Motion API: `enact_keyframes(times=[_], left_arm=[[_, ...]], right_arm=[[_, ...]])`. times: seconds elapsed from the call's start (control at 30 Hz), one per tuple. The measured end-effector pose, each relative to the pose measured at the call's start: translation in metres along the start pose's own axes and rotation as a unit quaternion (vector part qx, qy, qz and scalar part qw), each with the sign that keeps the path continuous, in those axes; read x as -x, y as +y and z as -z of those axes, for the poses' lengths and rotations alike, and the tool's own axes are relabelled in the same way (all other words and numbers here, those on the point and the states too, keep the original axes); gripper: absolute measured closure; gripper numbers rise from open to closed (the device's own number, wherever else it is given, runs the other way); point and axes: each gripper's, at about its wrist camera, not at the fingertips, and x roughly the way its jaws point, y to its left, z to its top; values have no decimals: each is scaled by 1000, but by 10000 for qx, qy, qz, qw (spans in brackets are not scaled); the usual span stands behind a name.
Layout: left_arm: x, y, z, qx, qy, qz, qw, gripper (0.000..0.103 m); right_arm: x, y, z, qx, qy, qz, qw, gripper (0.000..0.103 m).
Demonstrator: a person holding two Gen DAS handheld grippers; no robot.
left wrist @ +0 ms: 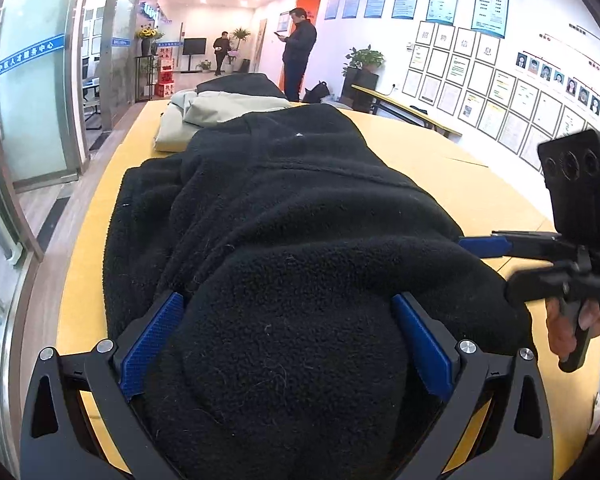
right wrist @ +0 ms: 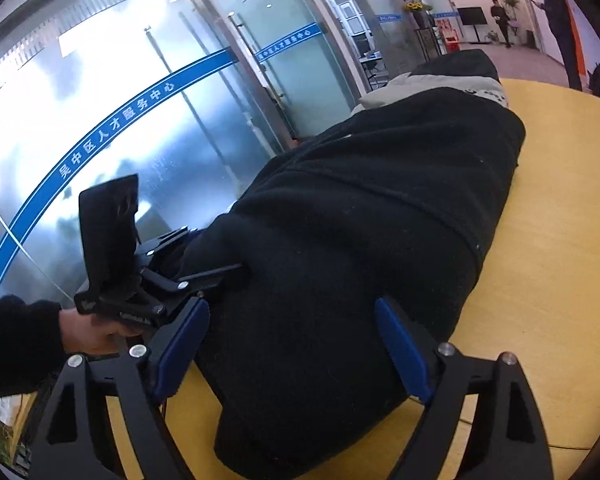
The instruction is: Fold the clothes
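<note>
A black fleece garment (left wrist: 284, 208) lies bunched lengthwise on the yellow table (left wrist: 480, 192). My left gripper (left wrist: 288, 344) is open wide, its blue pads on either side of the near end of the fleece. The right gripper (left wrist: 488, 246) shows at the right edge, touching the fleece's side. In the right wrist view the fleece (right wrist: 380, 216) fills the middle. My right gripper (right wrist: 292, 344) is open, its jaws straddling the fleece's near end. The left gripper (right wrist: 220, 276) pokes into the fleece from the left.
Folded beige and black clothes (left wrist: 220, 108) are stacked at the table's far end. Glass partition and door (right wrist: 140, 100) run along the left side. Two people (left wrist: 298, 52) stand beyond the table. A bench (left wrist: 404, 108) and plant stand at the wall.
</note>
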Motion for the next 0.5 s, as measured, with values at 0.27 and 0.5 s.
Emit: enact_keyframes(times=[0.27, 0.5], left_arm=[[2, -5, 1, 233, 46, -161, 9996, 0], [52, -23, -7, 565, 370, -625, 9958, 0]], right_arm=[[-14, -2, -11, 26, 115, 340, 9994, 17], [-2, 10, -24, 137, 768, 671, 9947, 17]])
